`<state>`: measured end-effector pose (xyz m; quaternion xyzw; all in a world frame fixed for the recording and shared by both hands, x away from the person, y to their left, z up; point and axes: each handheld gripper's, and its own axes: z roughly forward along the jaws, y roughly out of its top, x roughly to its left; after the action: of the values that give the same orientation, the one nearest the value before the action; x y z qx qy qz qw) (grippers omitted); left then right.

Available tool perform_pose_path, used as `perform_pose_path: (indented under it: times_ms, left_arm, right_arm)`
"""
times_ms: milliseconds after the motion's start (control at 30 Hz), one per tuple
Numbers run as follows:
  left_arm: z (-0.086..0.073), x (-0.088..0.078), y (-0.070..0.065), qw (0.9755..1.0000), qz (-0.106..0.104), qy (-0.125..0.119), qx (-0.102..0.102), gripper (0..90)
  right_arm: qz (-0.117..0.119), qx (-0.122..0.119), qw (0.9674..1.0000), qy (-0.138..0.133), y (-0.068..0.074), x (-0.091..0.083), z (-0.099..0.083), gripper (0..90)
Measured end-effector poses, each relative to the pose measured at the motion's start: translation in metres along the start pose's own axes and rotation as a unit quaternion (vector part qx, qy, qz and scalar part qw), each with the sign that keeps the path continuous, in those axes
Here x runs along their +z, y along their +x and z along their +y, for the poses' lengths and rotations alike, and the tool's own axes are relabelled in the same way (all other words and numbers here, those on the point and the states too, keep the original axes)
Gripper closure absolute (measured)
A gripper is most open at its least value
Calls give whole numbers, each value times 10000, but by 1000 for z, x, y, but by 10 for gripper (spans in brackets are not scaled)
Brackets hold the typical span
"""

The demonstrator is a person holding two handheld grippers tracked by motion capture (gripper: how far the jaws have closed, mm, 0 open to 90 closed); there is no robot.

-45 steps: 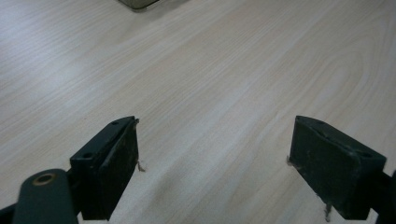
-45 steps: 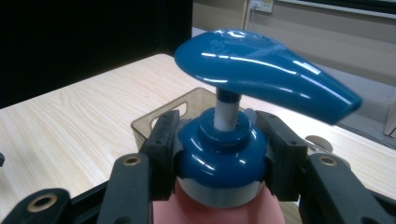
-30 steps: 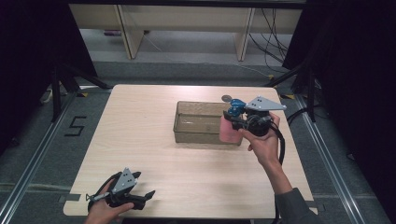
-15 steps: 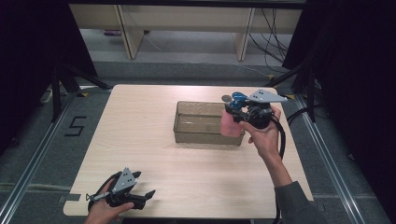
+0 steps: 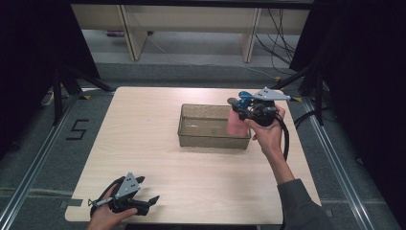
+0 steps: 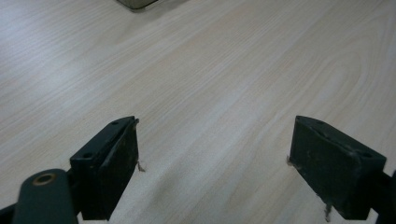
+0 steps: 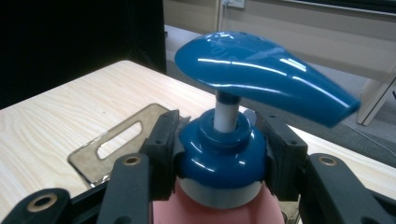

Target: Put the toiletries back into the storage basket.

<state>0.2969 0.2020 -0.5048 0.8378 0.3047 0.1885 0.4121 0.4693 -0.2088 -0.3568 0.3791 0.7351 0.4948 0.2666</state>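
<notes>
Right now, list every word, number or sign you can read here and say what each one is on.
"5": black figure marked on the grey floor, left of the table.
The pump bottle in the right gripper shows no readable label; faint marks on its blue pump head are too blurred to read.

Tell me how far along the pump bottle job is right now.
Done: the right hand-held gripper is shut on the pink pump bottle, gripping it at the blue collar, off the table. In hand: the bottle hangs at the right end of the clear bin. Left: seemingly lowering it in and letting go. The left hand-held gripper rests open near the table's front edge.
</notes>
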Motion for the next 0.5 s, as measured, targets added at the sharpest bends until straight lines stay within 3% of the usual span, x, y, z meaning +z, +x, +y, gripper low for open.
perform_pose_path:
  times_ms: [33, 67, 333, 500]
  left_arm:
    - [0, 0, 0, 10000, 0, 0, 0, 152]
    - [0, 1, -3, 9998, -40, -81, -156, 152]
    - [0, -1, 0, 10000, -33, 47, 4, 152]
    - [0, -2, -1, 10000, -28, 41, -22, 152]
  right_arm:
    - [0, 0, 10000, 0, 0, 0, 0, 535]
    - [-35, 73, 10000, 34, -2, 3, -1, 535]
    - [-88, 70, 9999, 49, -11, 14, -7, 535]
    - [-206, 57, 9997, 87, -16, 22, -13, 535]
